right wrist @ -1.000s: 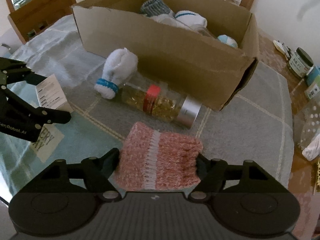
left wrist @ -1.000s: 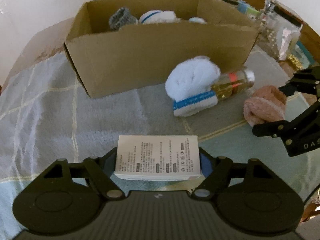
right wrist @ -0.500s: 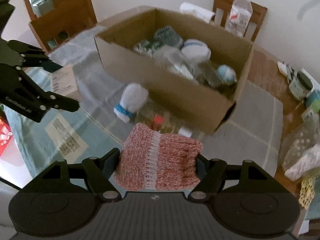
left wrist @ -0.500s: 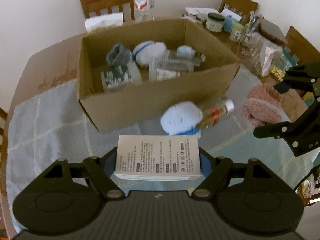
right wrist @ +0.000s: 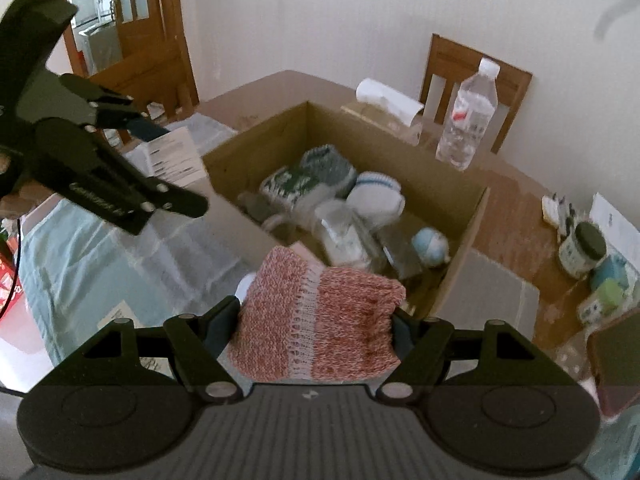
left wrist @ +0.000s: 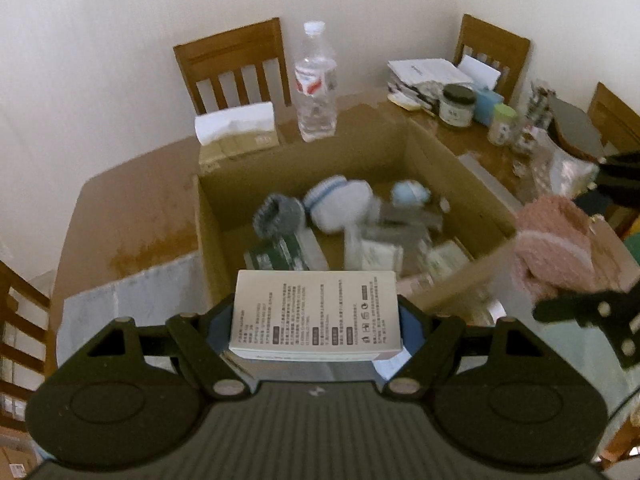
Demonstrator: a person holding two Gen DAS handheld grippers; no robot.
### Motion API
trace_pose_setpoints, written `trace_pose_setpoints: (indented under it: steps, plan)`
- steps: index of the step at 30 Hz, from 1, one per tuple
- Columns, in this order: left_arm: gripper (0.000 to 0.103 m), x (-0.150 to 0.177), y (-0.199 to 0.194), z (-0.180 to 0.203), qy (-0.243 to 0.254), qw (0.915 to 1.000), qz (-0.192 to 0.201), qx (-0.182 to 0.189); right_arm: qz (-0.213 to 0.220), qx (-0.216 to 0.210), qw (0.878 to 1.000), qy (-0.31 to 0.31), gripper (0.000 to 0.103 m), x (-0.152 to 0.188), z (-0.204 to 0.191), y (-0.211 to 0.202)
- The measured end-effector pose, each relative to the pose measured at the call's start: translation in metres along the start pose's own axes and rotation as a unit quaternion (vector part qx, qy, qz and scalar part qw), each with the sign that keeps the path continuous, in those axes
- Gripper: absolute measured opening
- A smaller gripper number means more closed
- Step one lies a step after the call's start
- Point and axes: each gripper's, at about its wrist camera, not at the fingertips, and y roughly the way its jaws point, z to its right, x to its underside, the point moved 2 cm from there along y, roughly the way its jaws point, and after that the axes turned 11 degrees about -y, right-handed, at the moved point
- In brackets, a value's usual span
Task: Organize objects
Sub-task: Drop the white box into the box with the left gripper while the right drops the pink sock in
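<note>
Only the left view shows the printed back of the white box (left wrist: 316,314) clamped in the left tool (left wrist: 316,320), held over the near wall of the cardboard carton (left wrist: 208,240). The right view shows the right tool (right wrist: 316,332) clamped on the pink knitted sock (right wrist: 320,320), hanging above the carton's near corner. A second ago both tools sat low over the surface (right wrist: 520,216); the carton's contents now lie open below them.

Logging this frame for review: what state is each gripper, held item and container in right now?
left gripper: shut on white carton, held above the near wall.
right gripper: shut on pink sock, held at the box edge.
cardboard box: open, partly filled with socks and packets.
water bottle: upright, capped, behind the box.
dark-lidded jar: upright, lid on.
</note>
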Motion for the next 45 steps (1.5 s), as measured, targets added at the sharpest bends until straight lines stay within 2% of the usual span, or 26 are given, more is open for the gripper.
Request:
trace_pose_setpoints:
  steps: [4, 7, 9, 14, 24, 39, 41, 44, 45]
  plan:
    - [0.08, -0.018, 0.015, -0.007, -0.007, 0.9997, 0.016, -0.014, 0.006, 0.005, 1.0, -0.003, 0.08, -0.01, 0.005, 0.002]
    - [0.093, -0.025, 0.025, -0.015, -0.023, 0.9991, 0.025, -0.023, 0.008, 0.006, 1.0, -0.005, 0.08, -0.016, 0.008, 0.005]
    - [0.096, -0.023, 0.029, -0.02, -0.036, 0.9983, 0.031, -0.033, 0.007, 0.005, 1.0, -0.005, 0.08, -0.02, 0.01, 0.008]
    - [0.1, -0.007, 0.029, -0.03, -0.051, 0.9983, 0.018, -0.023, 0.002, 0.001, 1.0, -0.012, 0.08, -0.026, 0.012, 0.019]
    - [0.102, 0.021, 0.012, -0.047, -0.085, 0.996, 0.017, -0.025, 0.004, -0.015, 0.999, -0.031, 0.08, -0.052, 0.015, 0.044]
    - [0.102, 0.061, -0.002, -0.078, -0.155, 0.9855, 0.02, -0.067, 0.024, -0.04, 0.995, -0.087, 0.08, -0.131, 0.008, 0.099]
    - [0.102, 0.064, -0.004, -0.08, -0.164, 0.9833, 0.022, -0.076, 0.024, -0.043, 0.995, -0.092, 0.085, -0.14, 0.006, 0.109]
    - [0.102, 0.068, -0.003, -0.082, -0.173, 0.9812, 0.022, -0.082, 0.027, -0.024, 0.995, -0.09, 0.103, -0.147, 0.005, 0.118]
    - [0.102, 0.069, -0.003, -0.082, -0.175, 0.9809, 0.023, -0.083, 0.029, -0.022, 0.996, -0.087, 0.103, -0.147, 0.005, 0.118]
